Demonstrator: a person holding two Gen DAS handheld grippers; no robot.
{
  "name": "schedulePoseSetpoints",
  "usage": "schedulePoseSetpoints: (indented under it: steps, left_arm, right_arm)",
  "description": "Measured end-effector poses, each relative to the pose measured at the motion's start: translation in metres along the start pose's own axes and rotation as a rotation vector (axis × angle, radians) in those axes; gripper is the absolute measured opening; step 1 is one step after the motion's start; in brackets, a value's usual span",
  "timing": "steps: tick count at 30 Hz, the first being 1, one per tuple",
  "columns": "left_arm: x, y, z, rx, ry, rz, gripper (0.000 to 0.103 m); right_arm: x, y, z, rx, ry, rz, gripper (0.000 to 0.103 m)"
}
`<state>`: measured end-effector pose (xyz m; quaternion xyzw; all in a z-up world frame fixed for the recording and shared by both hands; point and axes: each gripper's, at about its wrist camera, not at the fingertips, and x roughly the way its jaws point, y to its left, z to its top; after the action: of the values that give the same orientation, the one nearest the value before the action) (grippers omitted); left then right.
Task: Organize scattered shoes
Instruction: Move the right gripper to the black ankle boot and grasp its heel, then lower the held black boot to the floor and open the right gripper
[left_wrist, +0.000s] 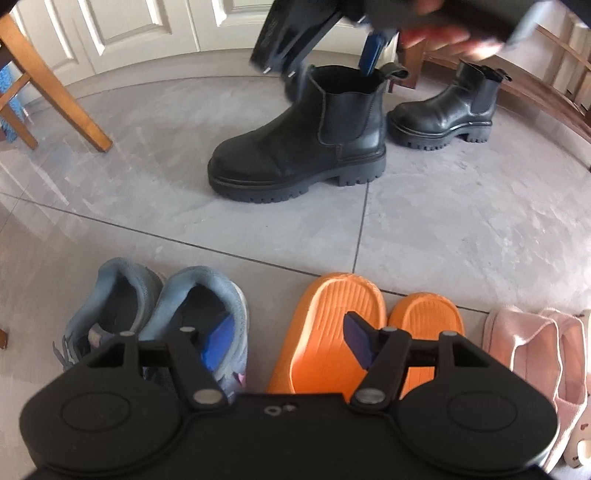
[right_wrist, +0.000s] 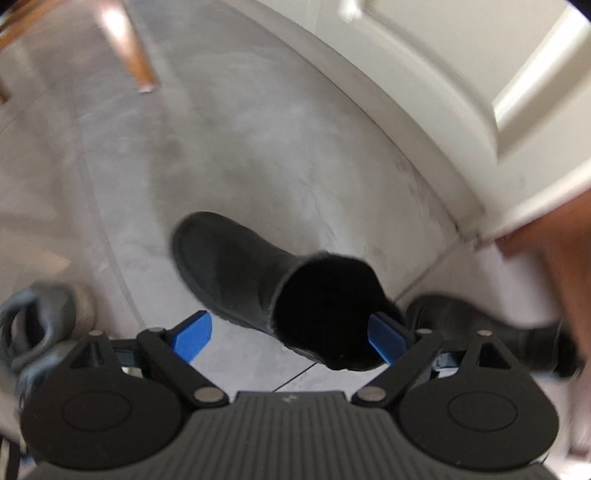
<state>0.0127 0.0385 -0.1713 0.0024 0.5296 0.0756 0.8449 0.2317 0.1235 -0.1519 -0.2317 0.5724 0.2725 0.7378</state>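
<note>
1. Two black chunky-soled leather ankle boots (left_wrist: 299, 136) stood on the grey tiled floor (left_wrist: 461, 236).
2. Right gripper (right_wrist: 291, 338) hung above, fingers spread, one blue fingertip (right_wrist: 386, 341) inside the nearer boot's collar.
3. Left gripper (left_wrist: 284, 343) hovered spread over orange rubber slides (left_wrist: 328, 332).

Black boots (left_wrist: 299, 147), orange slippers (left_wrist: 332, 328)

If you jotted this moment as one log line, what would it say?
right tool: open, one finger inside near boot | left tool: open, idle over orange slippers
</note>
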Motion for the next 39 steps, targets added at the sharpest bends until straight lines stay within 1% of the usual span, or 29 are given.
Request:
schedulePoseSetpoints:
  steps: [2, 3, 4, 5, 6, 7, 15, 17, 19, 20, 23, 25, 26, 29, 31, 34, 36, 39]
  left_arm:
    - [0.0, -0.001, 0.0, 0.008, -0.004, 0.001, 0.065]
    - [0.001, 0.0, 0.0, 0.006, -0.004, 0.003, 0.065]
    - [0.001, 0.001, 0.0, 0.004, -0.002, 0.004, 0.065]
    - [0.001, 0.001, -0.001, 0.002, 0.0, 0.004, 0.065]
    - [0.002, 0.003, -0.001, -0.001, 0.004, 0.007, 0.065]
    - [0.003, 0.005, -0.003, -0.007, 0.009, 0.011, 0.065]
    - [0.009, 0.018, -0.005, -0.034, 0.027, 0.041, 0.065]
    - [0.01, 0.021, -0.005, -0.033, 0.031, 0.039, 0.065]
    - [0.012, 0.023, -0.006, -0.032, 0.041, 0.04, 0.065]
    - [0.013, 0.024, -0.006, -0.033, 0.045, 0.044, 0.065]
    - [0.016, 0.032, -0.008, -0.05, 0.058, 0.057, 0.065]
    - [0.018, 0.035, -0.008, -0.064, 0.064, 0.066, 0.065]
    - [0.019, 0.037, -0.007, -0.071, 0.068, 0.074, 0.065]
    - [0.02, 0.037, -0.004, -0.075, 0.067, 0.084, 0.065]
    - [0.018, 0.032, -0.003, -0.066, 0.055, 0.066, 0.065]
    - [0.015, 0.026, -0.003, -0.048, 0.046, 0.048, 0.065]
    - [0.017, 0.023, -0.003, -0.041, 0.05, 0.051, 0.065]
    - [0.016, 0.02, -0.003, -0.036, 0.045, 0.042, 0.065]
  right_arm:
    - [0.016, -0.003, 0.004, 0.07, 0.012, -0.004, 0.092]
    - [0.024, -0.004, 0.006, 0.1, 0.007, 0.013, 0.091]
    - [0.033, -0.003, 0.009, 0.129, -0.003, 0.041, 0.077]
    - [0.042, -0.002, 0.009, 0.155, -0.011, 0.076, 0.042]
    - [0.051, -0.001, 0.007, 0.179, -0.017, 0.114, 0.033]
    - [0.054, 0.001, 0.006, 0.143, -0.03, 0.136, 0.022]
    - [0.044, 0.018, -0.007, -0.437, -0.17, 0.218, 0.02]
    - [0.041, 0.022, -0.011, -0.582, -0.204, 0.237, 0.02]
    - [0.039, 0.026, -0.014, -0.728, -0.238, 0.256, 0.017]
    - [0.036, 0.026, -0.013, -0.76, -0.247, 0.273, 0.015]
    - [0.027, 0.013, -0.003, -0.735, -0.291, 0.365, 0.009]
    - [0.024, 0.007, 0.005, -0.708, -0.304, 0.399, 0.008]
    - [0.024, 0.009, 0.009, -0.719, -0.29, 0.395, 0.008]
    - [0.02, 0.03, 0.017, -0.806, -0.239, 0.326, 0.008]
    - [0.021, 0.047, 0.013, -0.876, -0.216, 0.276, 0.01]
    - [0.029, 0.063, 0.005, -0.955, -0.205, 0.227, 0.012]
    - [0.035, 0.066, 0.006, -0.953, -0.209, 0.202, 0.012]
    - [0.039, 0.06, 0.013, -0.875, -0.169, 0.206, 0.012]
